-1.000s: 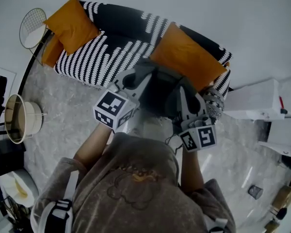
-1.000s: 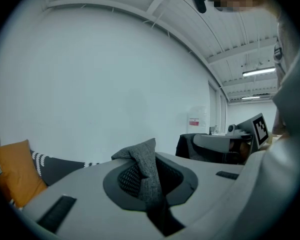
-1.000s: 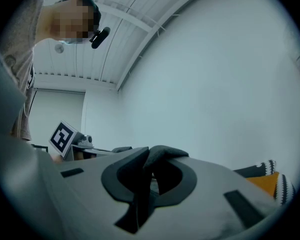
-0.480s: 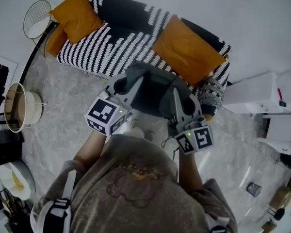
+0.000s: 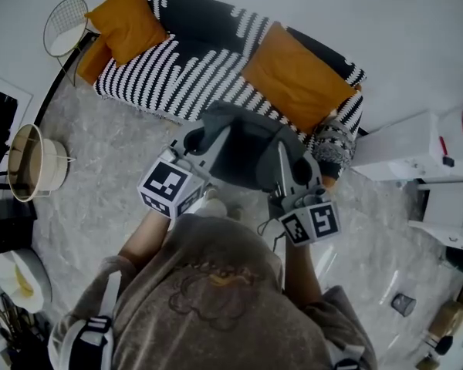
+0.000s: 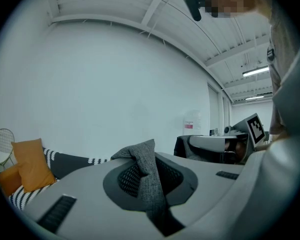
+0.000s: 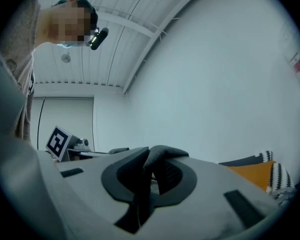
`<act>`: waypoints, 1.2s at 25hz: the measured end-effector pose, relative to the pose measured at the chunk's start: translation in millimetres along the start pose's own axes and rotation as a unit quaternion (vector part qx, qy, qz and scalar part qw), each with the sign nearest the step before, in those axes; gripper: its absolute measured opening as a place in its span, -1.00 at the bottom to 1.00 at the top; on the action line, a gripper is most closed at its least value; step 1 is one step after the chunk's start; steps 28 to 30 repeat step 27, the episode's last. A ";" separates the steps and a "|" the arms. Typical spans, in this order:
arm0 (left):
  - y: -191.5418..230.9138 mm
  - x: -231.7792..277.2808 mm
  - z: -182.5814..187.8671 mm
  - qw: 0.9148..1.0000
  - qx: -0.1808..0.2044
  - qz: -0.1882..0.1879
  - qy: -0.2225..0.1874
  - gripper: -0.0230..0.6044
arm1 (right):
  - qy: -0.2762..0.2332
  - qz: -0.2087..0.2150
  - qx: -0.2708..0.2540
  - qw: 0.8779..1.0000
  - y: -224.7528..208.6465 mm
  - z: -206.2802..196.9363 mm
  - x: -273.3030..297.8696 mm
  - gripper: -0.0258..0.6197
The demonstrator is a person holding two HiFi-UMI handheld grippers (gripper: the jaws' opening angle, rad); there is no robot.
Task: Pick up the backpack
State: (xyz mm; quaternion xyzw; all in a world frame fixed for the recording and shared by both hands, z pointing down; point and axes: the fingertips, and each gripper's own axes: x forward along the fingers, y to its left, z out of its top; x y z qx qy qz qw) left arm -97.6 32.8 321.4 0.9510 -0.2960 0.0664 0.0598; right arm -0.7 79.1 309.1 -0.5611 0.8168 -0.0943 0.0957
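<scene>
A dark grey backpack (image 5: 247,146) hangs in the air in front of the person, between both grippers, above the floor before the sofa. My left gripper (image 5: 203,135) is shut on a grey fabric strap (image 6: 147,176) of the backpack; the strap stands pinched between its pads. My right gripper (image 5: 284,153) is shut on a dark strap (image 7: 157,156) at the backpack's other side. Each gripper's marker cube shows in the other's view. The backpack's lower part is hidden behind the grippers and the person's chest.
A black-and-white striped sofa (image 5: 177,75) with orange cushions (image 5: 293,75) stands behind the backpack, by the white wall. A wire side table (image 5: 62,29) and a round basket (image 5: 31,177) are at the left. White cabinets (image 5: 420,156) stand at the right.
Both grippers have carried the backpack a little away from the sofa, toward the person. The grips on the straps are unchanged.
</scene>
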 end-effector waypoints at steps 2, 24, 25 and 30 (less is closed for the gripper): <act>-5.8 -0.8 0.0 1.000 0.001 0.000 0.001 -0.83 | 0.001 0.001 -0.002 1.000 -0.6 0.9 -5.1 -0.83; -34.7 8.3 -6.7 1.000 -0.006 0.002 0.012 -0.83 | -0.002 0.005 0.005 1.000 -17.6 -0.4 -28.5 -0.83; -35.5 8.1 -6.4 1.000 -0.006 0.002 0.013 -0.83 | -0.002 0.005 0.004 1.000 -17.8 0.2 -29.4 -0.83; -37.4 7.6 -6.1 1.000 -0.005 0.003 0.014 -0.83 | -0.002 0.006 0.004 1.000 -18.1 1.4 -31.3 -0.83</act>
